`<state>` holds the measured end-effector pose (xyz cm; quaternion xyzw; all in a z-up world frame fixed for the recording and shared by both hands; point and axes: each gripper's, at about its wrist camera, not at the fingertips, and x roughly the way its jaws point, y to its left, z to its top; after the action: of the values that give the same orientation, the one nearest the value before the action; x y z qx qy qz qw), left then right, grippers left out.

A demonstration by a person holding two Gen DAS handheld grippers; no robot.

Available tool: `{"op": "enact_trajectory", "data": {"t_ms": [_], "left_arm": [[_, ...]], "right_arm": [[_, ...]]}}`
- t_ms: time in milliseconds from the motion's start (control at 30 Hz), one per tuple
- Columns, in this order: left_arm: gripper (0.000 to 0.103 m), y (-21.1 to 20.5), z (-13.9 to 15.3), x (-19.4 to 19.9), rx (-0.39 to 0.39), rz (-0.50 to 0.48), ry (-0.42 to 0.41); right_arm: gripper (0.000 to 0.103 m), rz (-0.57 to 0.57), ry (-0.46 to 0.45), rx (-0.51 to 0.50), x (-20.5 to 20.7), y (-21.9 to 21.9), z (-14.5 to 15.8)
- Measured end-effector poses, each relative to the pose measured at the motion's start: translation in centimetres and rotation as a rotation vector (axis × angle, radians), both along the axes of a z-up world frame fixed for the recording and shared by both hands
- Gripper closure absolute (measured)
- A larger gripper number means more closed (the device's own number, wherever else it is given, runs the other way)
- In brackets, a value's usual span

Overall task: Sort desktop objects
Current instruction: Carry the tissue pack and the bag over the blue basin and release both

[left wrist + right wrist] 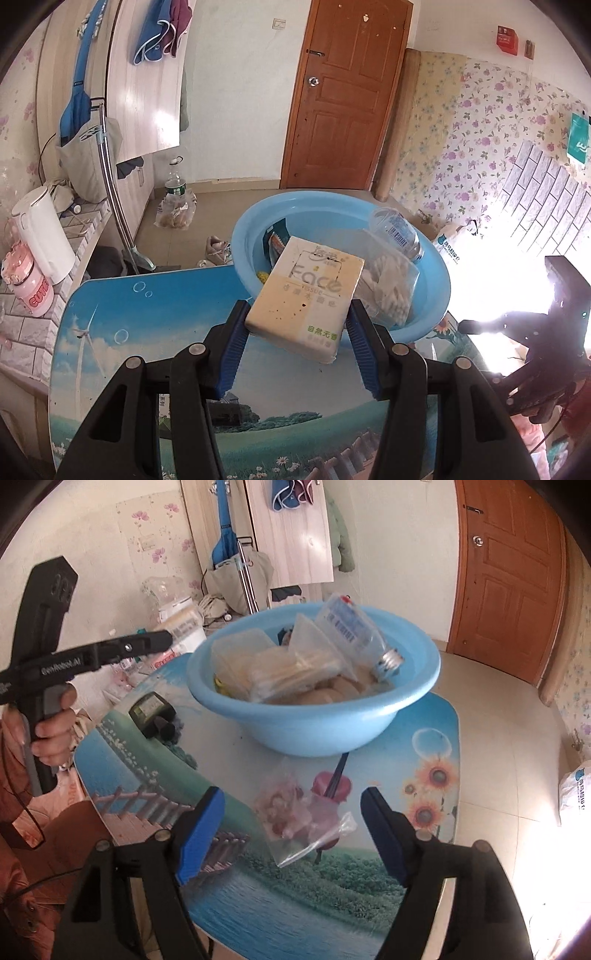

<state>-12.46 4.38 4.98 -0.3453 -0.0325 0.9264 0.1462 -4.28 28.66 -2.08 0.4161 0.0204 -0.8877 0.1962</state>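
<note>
My left gripper (pixel 299 314) is shut on a cream "Face" tissue pack (pixel 306 299), held tilted in the air just in front of the blue basin (pixel 251 229). The basin holds a clear plastic bottle (pixel 397 232), a bag of cotton swabs (pixel 388 291) and a snack packet (pixel 277 240). In the right wrist view my right gripper (pixel 293 797) stands open above a small clear bag of pink items (pixel 291 812), which lies on the picture-printed table (pixel 406 760) in front of the basin (pixel 332 723). Nothing is between its pads.
A black adapter (pixel 151 712) lies on the table left of the basin. A white kettle (pixel 40 236) and a pink cup (pixel 31 291) stand on a side counter at far left. A white sack (pixel 576 794) sits on the floor at right.
</note>
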Motion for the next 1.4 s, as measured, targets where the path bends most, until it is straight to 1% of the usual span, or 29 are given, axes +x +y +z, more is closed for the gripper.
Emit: {"op": "enact_trajectory", "data": {"t_ms": [167, 233, 267, 300, 333, 367, 400, 500, 567, 667, 767, 867, 1000, 1133, 1333, 1400], "left_arm": [[0.051, -0.8, -0.3, 0.7, -0.007, 0.017, -0.013], [0.051, -1.1, -0.4, 0.9, -0.009, 0.024, -0.017], [0.051, -1.2, -0.4, 1.0, -0.010, 0.027, -0.019], [0.051, -1.3, -0.5, 1.0, -0.010, 0.029, -0.021], [0.051, -1.3, -0.5, 1.1, -0.008, 0.031, -0.022], [0.051, -1.3, -0.5, 1.1, -0.008, 0.032, -0.022], [0.051, -1.3, -0.5, 1.2, -0.010, 0.033, -0.021], [0.051, -1.2, -0.4, 1.3, -0.007, 0.030, -0.017], [0.051, -1.1, -0.3, 1.4, -0.006, 0.029, -0.014], [0.051, -0.9, 0.0, 1.6, -0.007, 0.024, -0.007], [0.051, -0.6, 0.3, 1.7, -0.007, 0.016, 0.000], [0.051, -0.2, 0.5, 1.6, -0.010, 0.006, 0.002], [0.051, 0.9, 0.8, 0.8, -0.020, -0.018, 0.010], [0.051, 2.0, 1.2, -0.4, -0.025, -0.043, 0.026], [0.050, 3.8, 1.1, -3.2, -0.040, -0.087, 0.033], [0.049, 4.4, 0.7, -4.4, -0.060, -0.100, 0.034]], "right_arm": [[0.026, -0.009, -0.066, 0.080, -1.3, -1.1, -3.0], [0.026, 0.002, -0.076, 0.093, -1.4, -1.4, -3.8], [0.027, 0.000, -0.079, 0.116, -1.5, -1.5, -4.2], [0.032, 0.007, -0.087, 0.142, -1.5, -1.7, -4.6], [0.034, 0.017, -0.080, 0.149, -1.4, -1.8, -4.7], [0.054, 0.035, -0.073, 0.139, -1.1, -1.8, -4.5], [0.076, 0.048, -0.082, 0.129, -1.0, -1.7, -4.3], [0.082, 0.062, -0.110, 0.105, -0.5, -0.9, -3.9], [0.084, 0.057, -0.106, 0.106, 0.2, -0.5, -3.5], [0.085, 0.045, -0.091, 0.078, 1.4, 0.4, -2.2], [0.085, 0.027, -0.056, 0.047, 2.5, 1.3, -0.3], [0.085, 0.012, -0.024, -0.009, 3.0, 1.8, 1.9], [0.085, -0.001, 0.026, -0.057, 2.0, 1.8, 4.3], [0.085, -0.015, 0.061, -0.094, 0.2, 1.8, 5.8], [0.085, -0.004, 0.077, -0.101, -2.8, 0.6, 6.2], [0.085, 0.010, 0.084, -0.097, -3.9, -0.1, 6.2]]}}
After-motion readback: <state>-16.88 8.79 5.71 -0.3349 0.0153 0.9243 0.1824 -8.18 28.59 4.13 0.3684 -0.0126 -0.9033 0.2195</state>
